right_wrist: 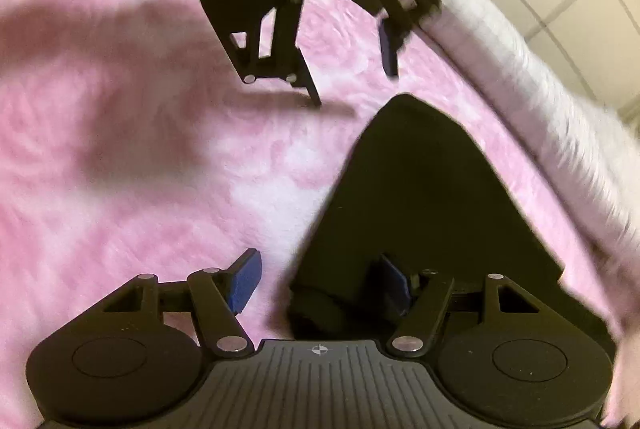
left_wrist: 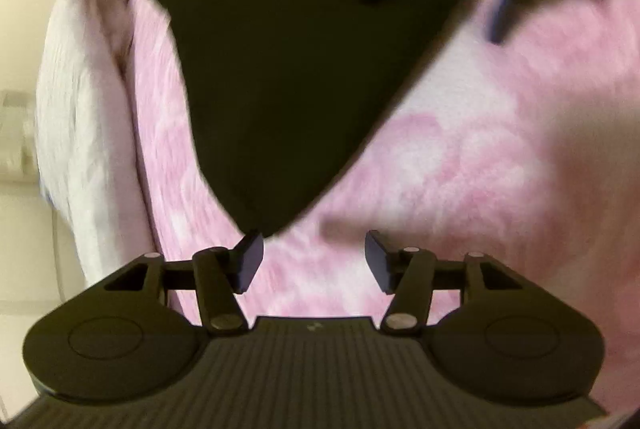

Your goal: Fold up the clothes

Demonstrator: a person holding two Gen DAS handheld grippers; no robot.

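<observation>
Evidently soft and light, the black garment (left_wrist: 288,69) lies flat on the pink fleece blanket (left_wrist: 460,157); grip at an edge or corner. Left gripper (left_wrist: 314,261) and right gripper (right_wrist: 316,283) both spread, holding nothing.

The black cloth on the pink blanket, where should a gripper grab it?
Likely the rounded corner of the black cloth just ahead of the open left gripper. It lies flat on the pink blanket and narrows to a tip there, so coming in low from that side should let the fingers pinch the edge.

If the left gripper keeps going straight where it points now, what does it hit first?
Most likely the near tip of the black garment, just ahead of the open left gripper on the pink blanket; depth is unclear.
</observation>
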